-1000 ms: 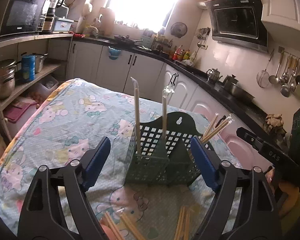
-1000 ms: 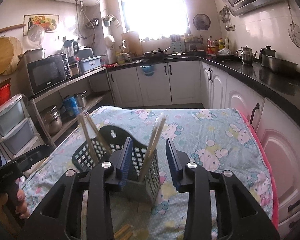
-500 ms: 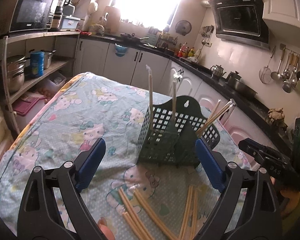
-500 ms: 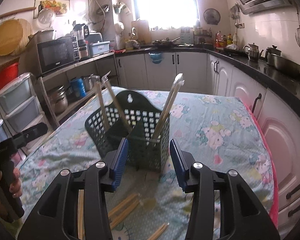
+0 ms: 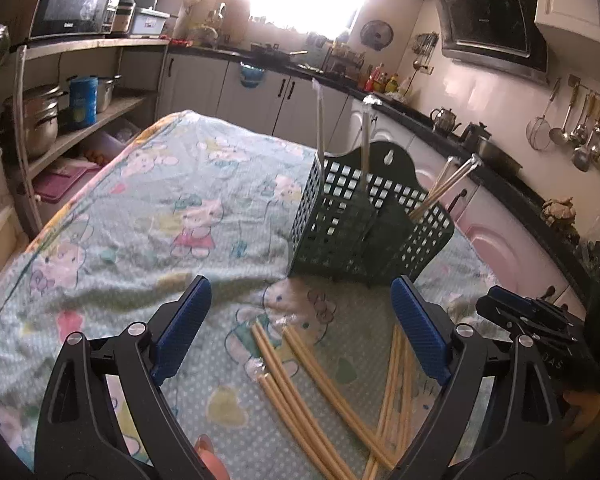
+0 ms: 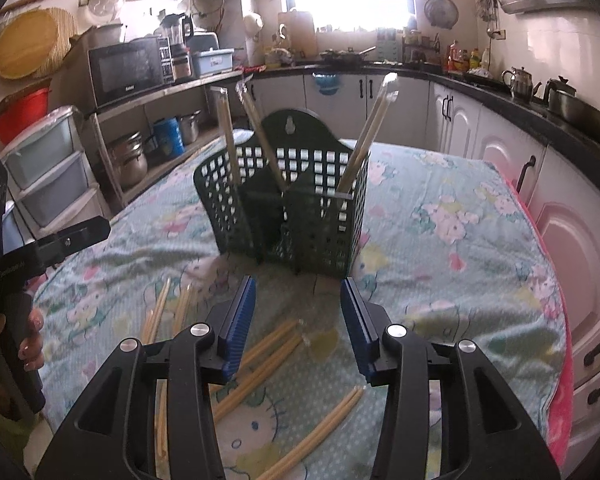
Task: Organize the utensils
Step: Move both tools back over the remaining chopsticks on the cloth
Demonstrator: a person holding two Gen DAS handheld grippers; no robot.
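Observation:
A dark green perforated utensil basket (image 5: 364, 224) (image 6: 288, 208) stands on the table with three wrapped chopstick pairs upright in its compartments (image 5: 444, 188) (image 6: 370, 132). Several wrapped chopstick pairs lie loose on the cloth in front of it (image 5: 300, 384) (image 6: 260, 360). My left gripper (image 5: 300, 336) is open and empty above the loose chopsticks. My right gripper (image 6: 298, 328) is open and empty, a little short of the basket.
The table carries a pale green cartoon-print cloth (image 5: 140, 208). White cabinets and a black counter (image 6: 540, 112) run behind and to the right. Open shelves with pots and a microwave (image 6: 128, 64) stand to the left.
Both grippers have drawn back from the basket and tilted down, so the loose chopsticks on the cloth come into view. Both stay open.

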